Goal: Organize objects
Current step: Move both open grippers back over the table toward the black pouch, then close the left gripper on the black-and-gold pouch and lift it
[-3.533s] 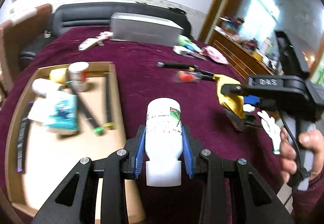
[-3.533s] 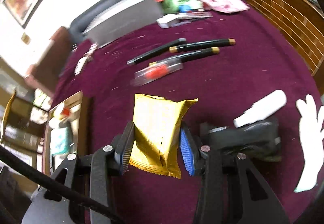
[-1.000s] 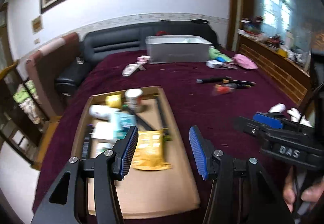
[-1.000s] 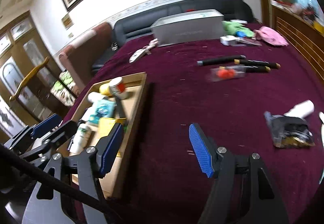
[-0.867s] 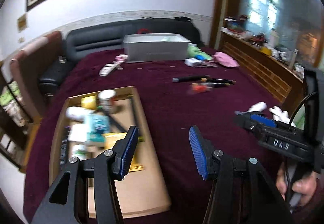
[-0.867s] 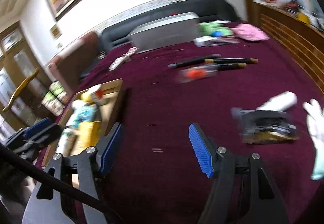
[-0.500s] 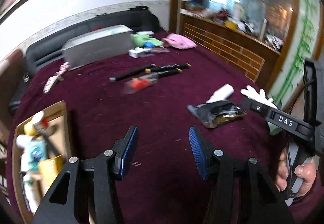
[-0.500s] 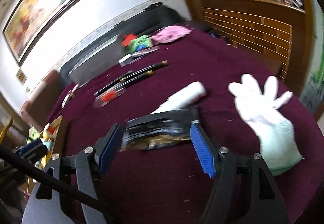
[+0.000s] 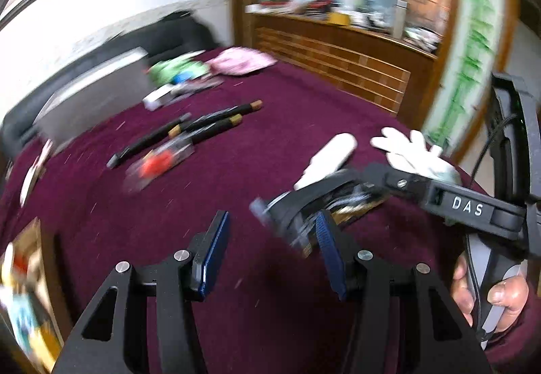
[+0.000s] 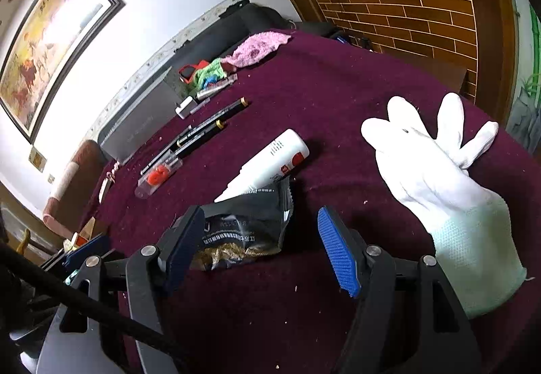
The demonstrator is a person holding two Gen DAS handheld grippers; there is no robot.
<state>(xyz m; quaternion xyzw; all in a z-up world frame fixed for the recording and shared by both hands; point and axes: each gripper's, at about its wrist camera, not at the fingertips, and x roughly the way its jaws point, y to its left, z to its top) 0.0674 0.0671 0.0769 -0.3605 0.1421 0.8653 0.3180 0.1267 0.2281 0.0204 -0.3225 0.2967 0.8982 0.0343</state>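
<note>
A black snack packet lies on the maroon cloth between the jaws of my right gripper, which is open around its near end. A white bottle lies just beyond it and a white glove to the right. My left gripper is open and empty above the cloth. In the left wrist view the right gripper is blurred just ahead, over the packet, with the bottle and glove behind.
Black pens, a clear case with a red part, a grey box, green and pink cloths lie farther back. The cardboard tray is at the left edge. A wooden cabinet stands right.
Both grippers released their items in the tray and swung right. The right gripper has come down around the black packet; the left follows, open and empty.
</note>
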